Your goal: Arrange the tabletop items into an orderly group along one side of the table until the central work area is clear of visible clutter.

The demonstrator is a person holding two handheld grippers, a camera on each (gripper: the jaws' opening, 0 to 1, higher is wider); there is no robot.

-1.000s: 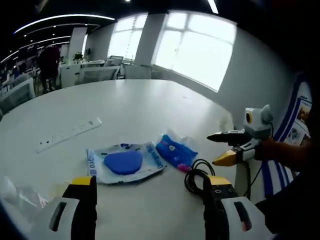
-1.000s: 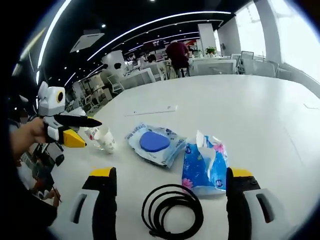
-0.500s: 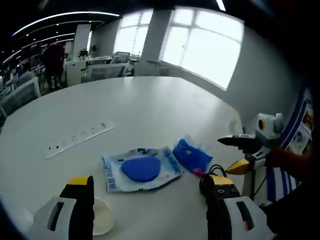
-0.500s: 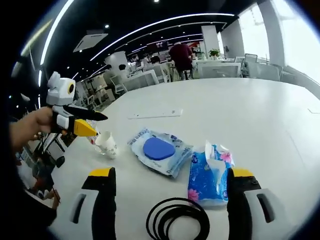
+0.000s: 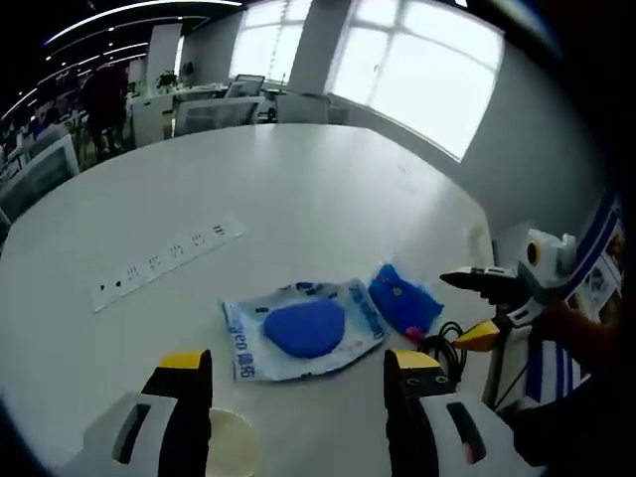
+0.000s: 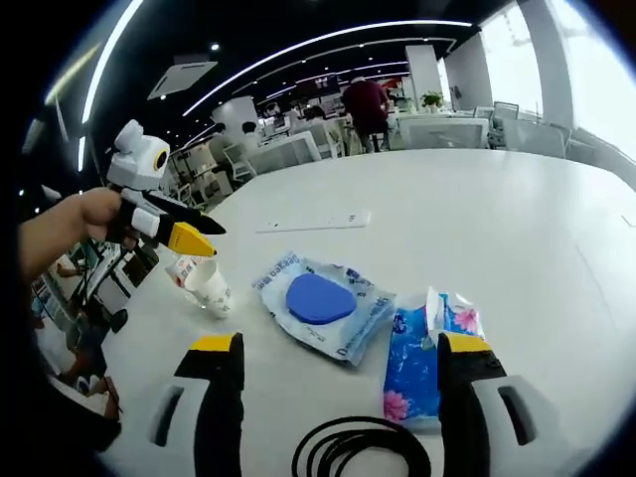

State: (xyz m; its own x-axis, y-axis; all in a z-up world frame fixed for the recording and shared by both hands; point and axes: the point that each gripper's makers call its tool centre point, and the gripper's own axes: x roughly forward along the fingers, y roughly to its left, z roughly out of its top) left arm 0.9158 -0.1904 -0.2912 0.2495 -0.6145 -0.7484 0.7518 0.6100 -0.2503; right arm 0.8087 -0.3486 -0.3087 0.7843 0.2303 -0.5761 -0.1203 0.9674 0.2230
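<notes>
Tabletop items lie clustered near one edge of the white table (image 5: 298,189), both hand-held grippers hovering with jaws apart, gripping nothing.

Largest is the wet-wipe pack (image 5: 303,328) (image 6: 320,299) with its blue lid, flat beside the blue tissue packet (image 5: 405,303) (image 6: 425,348). The right gripper view shows the black cable coil (image 6: 360,452) whole and a tipped paper cup (image 6: 209,290) under the left hand-held gripper (image 6: 204,235). The left gripper view shows the right hand-held gripper (image 5: 467,308) and a white power strip (image 5: 169,260) toward the middle.
</notes>
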